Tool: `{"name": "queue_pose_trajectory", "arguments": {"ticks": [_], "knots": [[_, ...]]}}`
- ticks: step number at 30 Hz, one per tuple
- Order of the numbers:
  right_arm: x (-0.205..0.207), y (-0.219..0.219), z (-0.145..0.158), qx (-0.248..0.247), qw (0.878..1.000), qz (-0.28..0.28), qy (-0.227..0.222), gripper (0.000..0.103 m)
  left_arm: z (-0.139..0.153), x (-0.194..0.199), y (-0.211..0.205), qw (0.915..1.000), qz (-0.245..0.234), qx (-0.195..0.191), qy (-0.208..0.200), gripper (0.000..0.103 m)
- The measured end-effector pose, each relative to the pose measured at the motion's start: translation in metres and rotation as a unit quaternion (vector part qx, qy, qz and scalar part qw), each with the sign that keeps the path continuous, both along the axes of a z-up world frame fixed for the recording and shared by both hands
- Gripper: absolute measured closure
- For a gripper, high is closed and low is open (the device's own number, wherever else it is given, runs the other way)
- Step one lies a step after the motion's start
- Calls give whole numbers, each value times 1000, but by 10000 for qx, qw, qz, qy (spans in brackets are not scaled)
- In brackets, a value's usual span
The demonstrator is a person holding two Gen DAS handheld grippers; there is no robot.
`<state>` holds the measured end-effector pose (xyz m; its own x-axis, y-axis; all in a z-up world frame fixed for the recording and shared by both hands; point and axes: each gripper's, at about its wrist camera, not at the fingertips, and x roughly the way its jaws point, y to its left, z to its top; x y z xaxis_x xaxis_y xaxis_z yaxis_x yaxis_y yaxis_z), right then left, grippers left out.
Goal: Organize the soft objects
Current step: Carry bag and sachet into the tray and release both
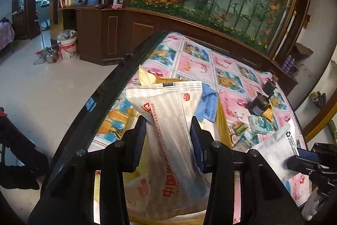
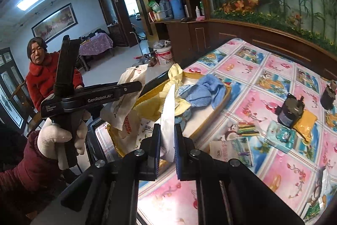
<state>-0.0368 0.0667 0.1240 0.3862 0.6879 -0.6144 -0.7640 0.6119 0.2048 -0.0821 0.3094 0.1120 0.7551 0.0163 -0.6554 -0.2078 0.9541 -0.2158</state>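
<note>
- The left gripper (image 1: 168, 140) has its jaws partly apart and clenched on a grey-white pouch with red print (image 1: 168, 119), low in the centre of the left wrist view.
- The right gripper (image 2: 165, 153) has its jaws nearly together, pinching a thin white packet (image 2: 168, 117) edge-on (lower centre of the right wrist view).
- The surface (image 2: 273, 81) wears a pink and blue patterned cloth; a yellow-rimmed tray (image 2: 223, 102) on it holds a blue towel (image 2: 207, 90). Behind stands dark wood cabinetry with a flowered glass panel.
- The pouch's long axis runs up the frame, its sealed end away from the camera; the packet stands upright.
</note>
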Motion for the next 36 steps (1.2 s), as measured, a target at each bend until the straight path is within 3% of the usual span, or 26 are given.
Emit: {"name": "queue_pose_trajectory", "arguments": {"ticks": [8,16,24,27,36], "knots": [[38,41,-28,-45,9979,-179,615,94,-27,50,24,9987,77,86,492,63],[71,59,-59,-507,9939,-562,805,94,-58,81,30,9959,147,134,884,62],[79,67,-63,-722,9929,-632,708,91,-65,89,34,9950,173,43,982,53],[80,68,-64,-852,9921,-701,590,85,-64,88,34,9946,192,1,1022,53],[80,56,-56,-772,9913,-962,451,76,-36,73,12,9951,196,563,792,53]]}}
